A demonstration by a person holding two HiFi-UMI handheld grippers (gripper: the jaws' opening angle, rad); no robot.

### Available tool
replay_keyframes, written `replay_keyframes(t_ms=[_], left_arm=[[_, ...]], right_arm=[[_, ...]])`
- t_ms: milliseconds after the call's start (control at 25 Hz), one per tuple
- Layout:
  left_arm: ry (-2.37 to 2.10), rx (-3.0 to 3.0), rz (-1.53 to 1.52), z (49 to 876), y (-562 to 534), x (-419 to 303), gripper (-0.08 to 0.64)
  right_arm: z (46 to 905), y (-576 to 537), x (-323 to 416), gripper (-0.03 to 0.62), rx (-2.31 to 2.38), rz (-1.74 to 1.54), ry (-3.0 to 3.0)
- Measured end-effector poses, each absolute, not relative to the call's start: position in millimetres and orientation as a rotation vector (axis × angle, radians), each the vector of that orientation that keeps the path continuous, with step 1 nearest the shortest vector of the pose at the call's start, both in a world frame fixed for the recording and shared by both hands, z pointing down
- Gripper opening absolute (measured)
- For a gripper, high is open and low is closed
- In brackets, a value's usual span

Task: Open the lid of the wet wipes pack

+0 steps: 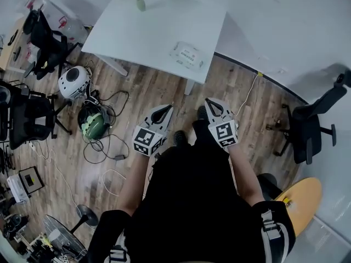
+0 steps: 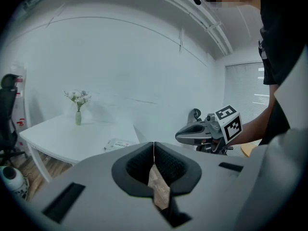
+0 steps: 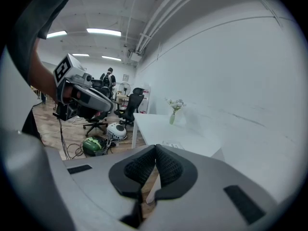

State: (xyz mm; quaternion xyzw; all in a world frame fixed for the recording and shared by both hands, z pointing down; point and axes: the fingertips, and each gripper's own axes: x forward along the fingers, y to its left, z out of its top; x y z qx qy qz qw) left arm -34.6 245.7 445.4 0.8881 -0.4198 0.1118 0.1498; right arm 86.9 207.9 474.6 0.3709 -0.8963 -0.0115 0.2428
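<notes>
Plainly clenched on nothing: left gripper (image 1: pixel 163 112) and right gripper (image 1: pixel 214 107), pads pressed together in each gripper's own view, only a sliver of floor (image 1: pixel 164 86) showing below them. Side by side in the head view, held out over the wood floor ahead of dark clothes (image 1: pixel 192 201), tips aimed toward the table (image 1: pixel 137 34), well apart from it. Pack (image 1: pixel 188 55) flat on the white table near its closer right corner, lid apparently down, touched by neither gripper. Small vase (image 1: pixel 140 0) of flowers at the far edge. From the head view alone: yellow round board (image 1: pixel 300 203) at lower right, loose cables (image 1: pixel 104 147) across the floor. From the left gripper view alone: window blinds (image 2: pixel 245 93) beyond the right gripper. From the right gripper view alone: ceiling lights (image 3: pixel 103 32) and a distant person (image 3: pixel 109 79). Shared by head and right gripper views: black chairs (image 1: pixel 33 119), white round device (image 1: pixel 73 81), green device (image 1: pixel 91 121) left of the table
</notes>
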Motion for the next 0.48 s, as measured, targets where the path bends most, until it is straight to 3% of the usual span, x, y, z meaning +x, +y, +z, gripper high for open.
replay_keyframes(t_ms=[480], left_arm=[[-1.356, 2.464, 0.331, 439, 148, -17, 0.025]], right_arm=[[482, 99, 98, 0.017, 0.844, -0.017, -2.509]])
